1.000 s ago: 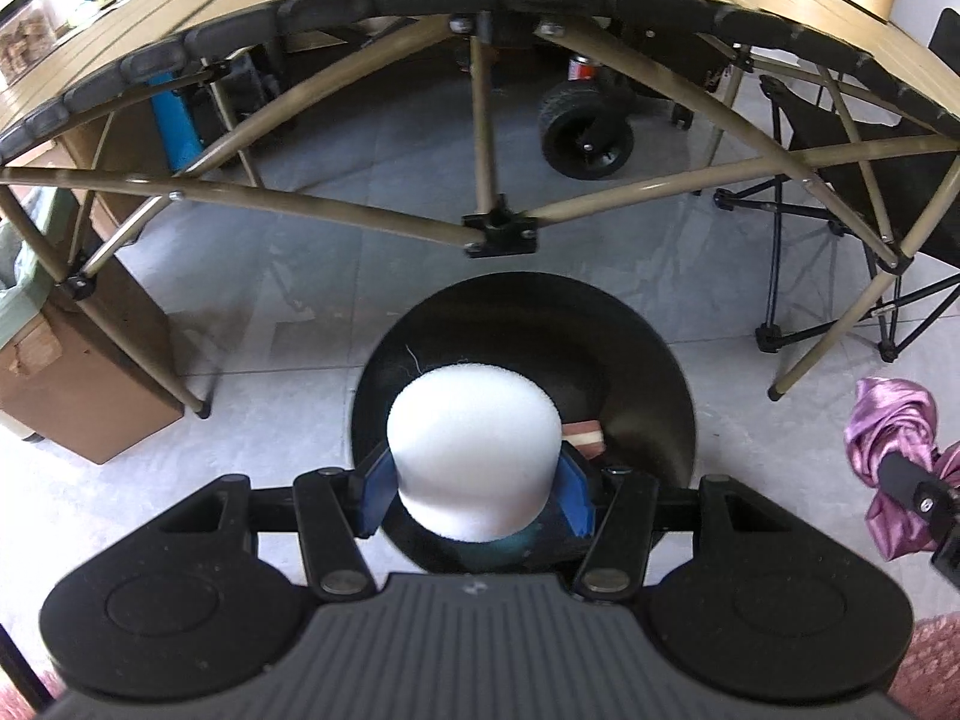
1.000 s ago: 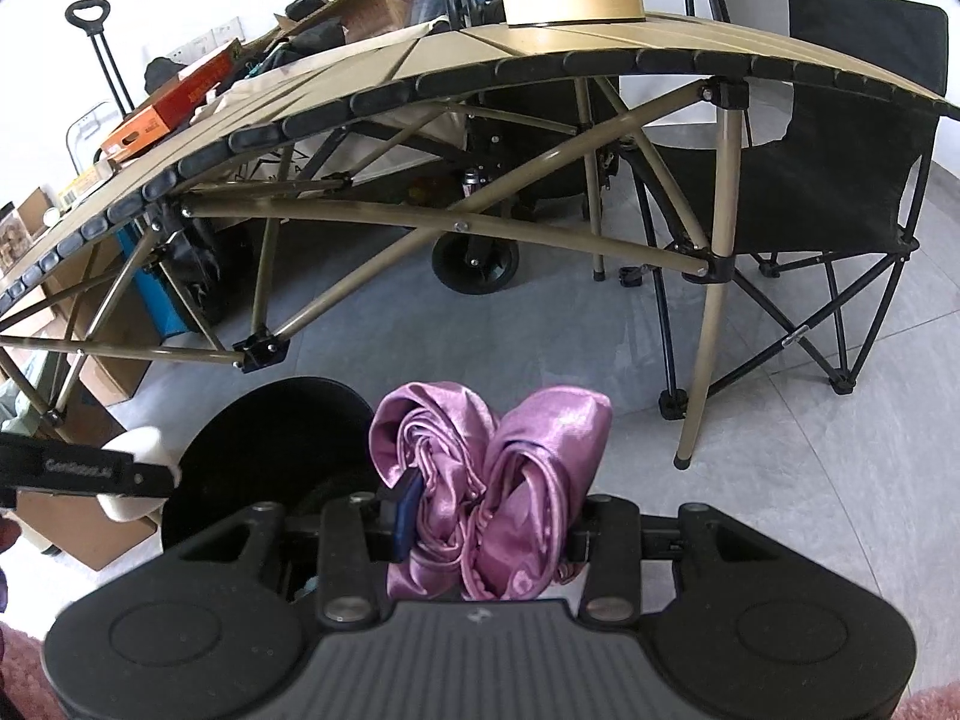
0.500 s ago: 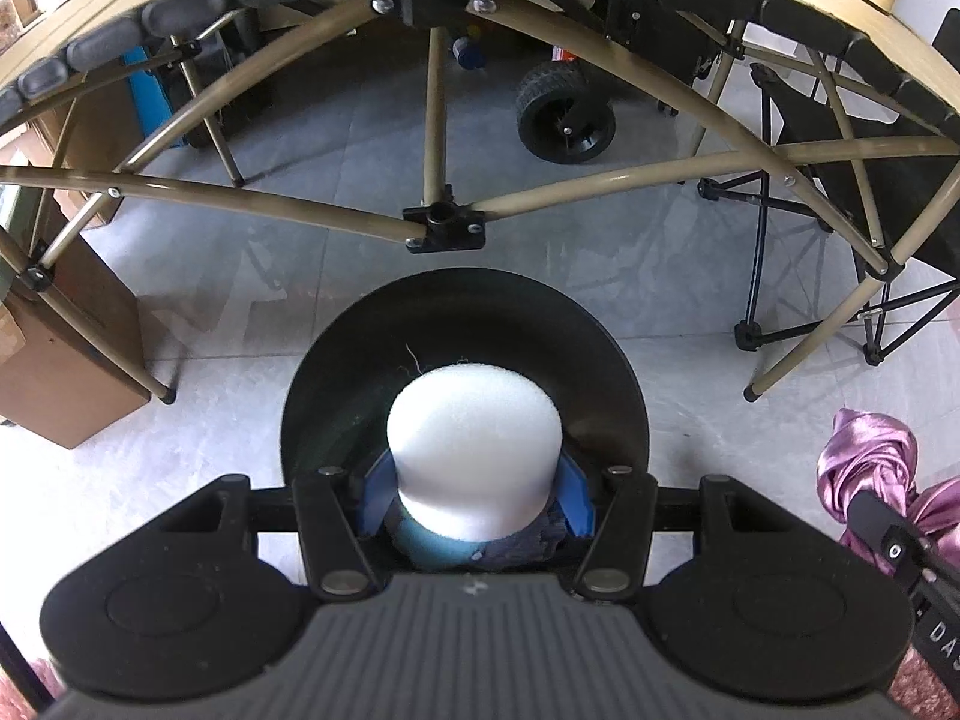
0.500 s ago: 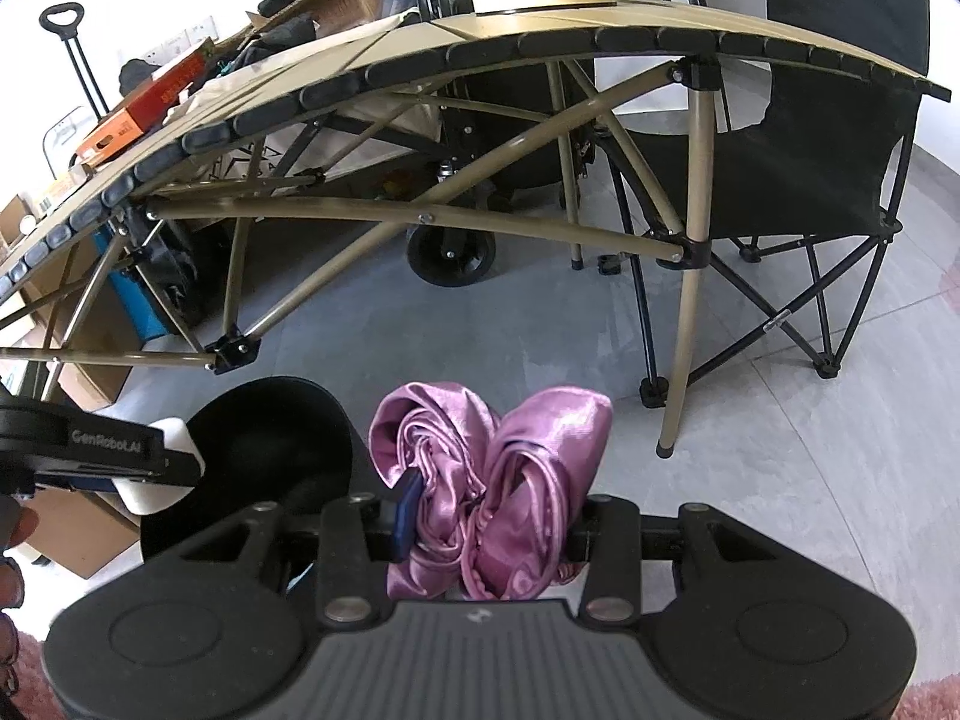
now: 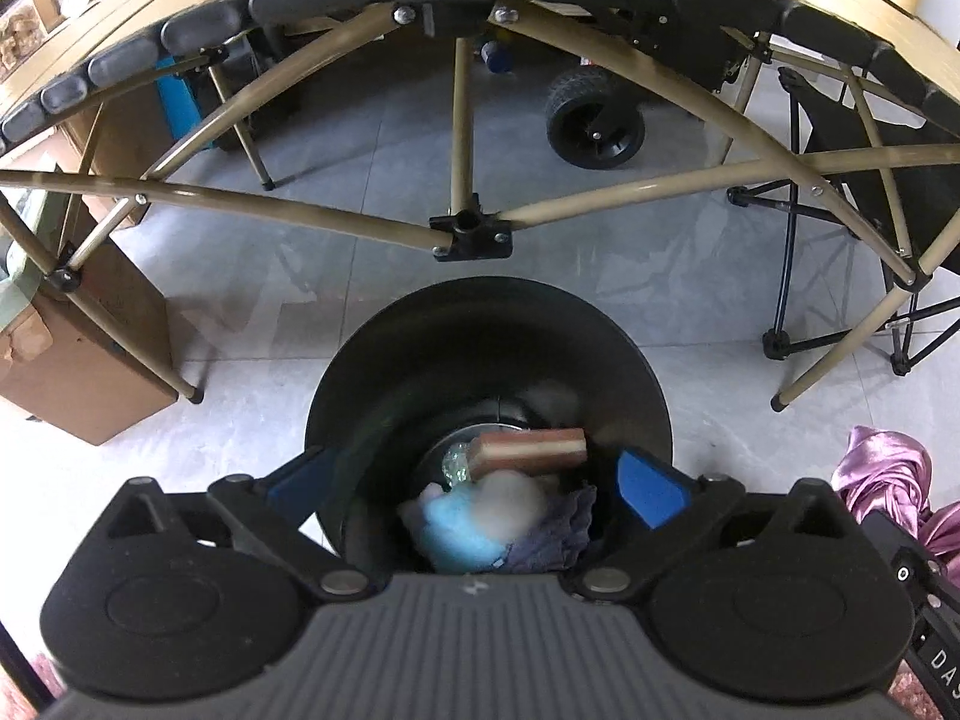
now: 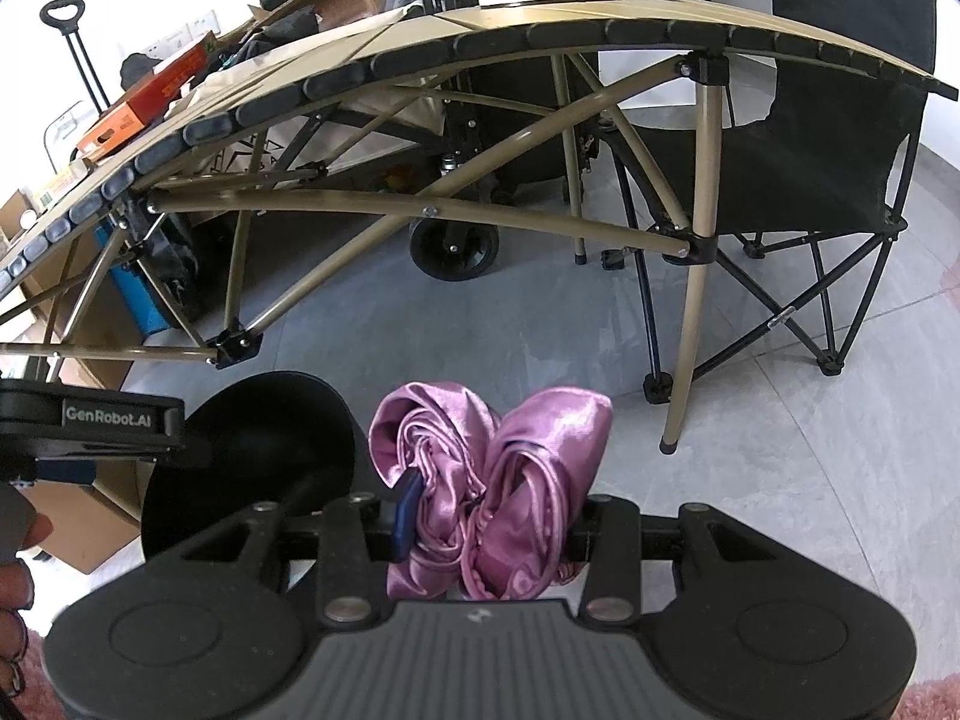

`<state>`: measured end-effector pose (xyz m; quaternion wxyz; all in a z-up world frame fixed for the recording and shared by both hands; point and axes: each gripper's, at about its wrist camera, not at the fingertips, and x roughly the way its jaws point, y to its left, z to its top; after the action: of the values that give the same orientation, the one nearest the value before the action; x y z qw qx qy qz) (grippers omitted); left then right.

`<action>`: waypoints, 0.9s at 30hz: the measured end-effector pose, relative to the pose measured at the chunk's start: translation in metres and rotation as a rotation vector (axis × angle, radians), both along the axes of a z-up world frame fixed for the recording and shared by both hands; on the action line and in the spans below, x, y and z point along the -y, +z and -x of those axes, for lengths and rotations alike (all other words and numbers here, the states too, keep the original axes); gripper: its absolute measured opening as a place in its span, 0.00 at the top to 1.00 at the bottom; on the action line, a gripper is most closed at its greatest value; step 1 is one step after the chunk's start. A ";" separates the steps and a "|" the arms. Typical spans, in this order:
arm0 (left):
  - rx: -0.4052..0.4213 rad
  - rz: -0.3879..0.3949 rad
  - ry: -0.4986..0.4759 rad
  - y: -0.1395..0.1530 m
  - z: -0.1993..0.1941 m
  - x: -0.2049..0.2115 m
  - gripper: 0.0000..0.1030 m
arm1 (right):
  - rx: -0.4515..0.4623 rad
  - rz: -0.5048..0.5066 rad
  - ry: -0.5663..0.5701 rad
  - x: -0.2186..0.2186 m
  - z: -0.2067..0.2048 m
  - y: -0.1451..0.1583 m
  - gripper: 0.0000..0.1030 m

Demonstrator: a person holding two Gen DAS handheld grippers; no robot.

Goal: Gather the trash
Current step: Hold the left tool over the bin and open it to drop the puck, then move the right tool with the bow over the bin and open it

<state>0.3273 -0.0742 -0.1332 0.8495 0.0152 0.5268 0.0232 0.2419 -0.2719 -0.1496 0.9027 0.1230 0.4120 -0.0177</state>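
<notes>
Purple satin bundle clamped in right gripper, beside black bin, not over it. Left gripper opening wide above bin, nothing between jaws. Risk: early release, loose folds catching the rim, spilling onto floor.

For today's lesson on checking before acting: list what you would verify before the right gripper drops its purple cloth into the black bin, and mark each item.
1. Left gripper jaws opening, nothing between them: ok.
2. White foam piece inside the black bin, blurred: ok.
3. Right gripper clamps the purple cloth: ok.
4. Right gripper over the bin's mouth: not ok, bin sits to its left.
5. Left gripper clear of the bin: not ok.
6. Room left in the bin: cannot tell.
</notes>
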 end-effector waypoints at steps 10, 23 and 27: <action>0.008 0.005 0.043 0.007 0.009 -0.033 0.00 | 0.010 0.006 0.076 -0.028 -0.006 0.007 0.61; 0.031 0.019 0.129 0.018 0.027 -0.105 0.00 | -0.016 0.035 0.242 -0.113 -0.033 0.018 0.61; 0.034 0.019 0.163 0.019 0.032 -0.128 0.00 | -0.032 0.047 0.284 -0.137 -0.043 0.018 0.59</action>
<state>0.2950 0.0537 -0.1143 0.8537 -0.0363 0.5120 0.0873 0.2848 -0.1346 -0.1315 0.8921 0.0421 0.4390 0.0987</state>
